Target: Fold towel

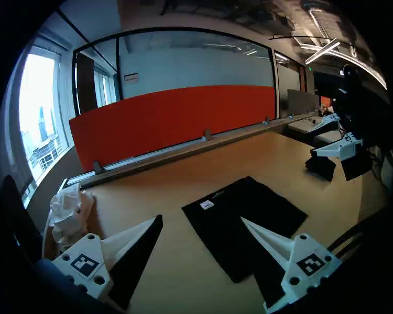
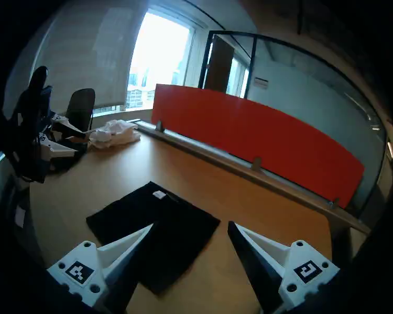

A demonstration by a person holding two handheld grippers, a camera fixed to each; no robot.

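Black towel (image 1: 249, 220) flat on desk (image 1: 196, 165), white tag (image 1: 207, 204) unreadable, left gripper (image 1: 200, 218) and right gripper (image 2: 191, 224) held above it, jaws wide apart, empty.

The towel (image 1: 243, 225) is plain black with a small white tag (image 1: 207, 204). The table (image 1: 196, 172) is light brown wood; the divider (image 1: 170, 120) along its far edge, orange-red. The left gripper (image 1: 200, 219) and right gripper (image 2: 191, 224) are white with black-and-white square markers (image 1: 85, 263).

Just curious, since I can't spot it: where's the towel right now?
In the left gripper view the black towel lies flat on the desk, just ahead of the left gripper, with the orange divider beyond it.
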